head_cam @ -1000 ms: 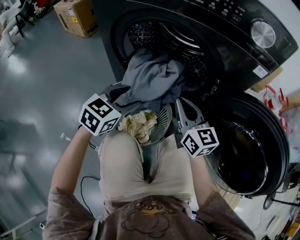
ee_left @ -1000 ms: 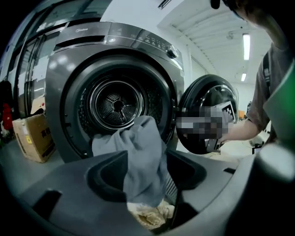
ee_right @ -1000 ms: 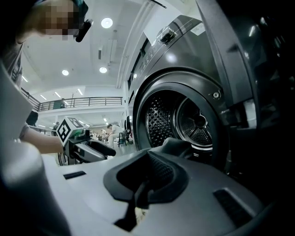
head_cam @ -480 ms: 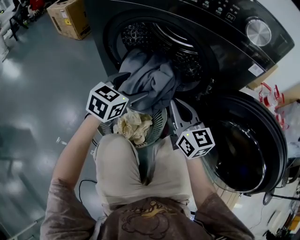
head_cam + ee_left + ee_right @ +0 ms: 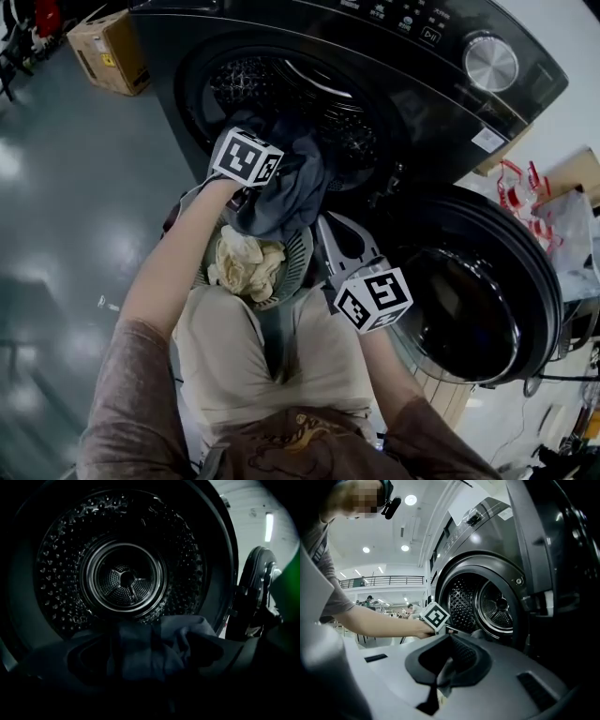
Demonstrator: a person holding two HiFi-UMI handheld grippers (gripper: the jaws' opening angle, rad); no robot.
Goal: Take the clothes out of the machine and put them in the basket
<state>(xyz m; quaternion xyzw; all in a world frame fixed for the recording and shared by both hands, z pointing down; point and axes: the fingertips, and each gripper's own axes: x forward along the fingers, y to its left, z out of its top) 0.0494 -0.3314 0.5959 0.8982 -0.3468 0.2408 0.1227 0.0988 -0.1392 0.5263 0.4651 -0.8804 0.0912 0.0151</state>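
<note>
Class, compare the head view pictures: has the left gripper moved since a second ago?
Yes. The left gripper has moved from beside the basket up to the washer's drum opening; its fingers have just been opening, the grey garment between them.

One black front-loading washing machine [image 5: 441, 112] has one perforated steel drum [image 5: 126, 578], one round glass door [image 5: 525, 281] and one silver control dial [image 5: 489, 63]. One grey garment [image 5: 286, 202] hangs at the drum's mouth. One grey slatted plastic basket [image 5: 298, 272] holds one crumpled cream cloth [image 5: 246, 267]. One brown cardboard box [image 5: 105, 49] sits on the floor [image 5: 75, 187]. There are two hand-held grippers, each with one marker cube and two jaws: the left gripper [image 5: 150, 667], whose jaws have just been opening with the grey garment between them, unclamped, and the right gripper [image 5: 328, 230]. One person [image 5: 141, 412] works here. The right gripper view shows more distant people [image 5: 370, 600], too small to count.
</note>
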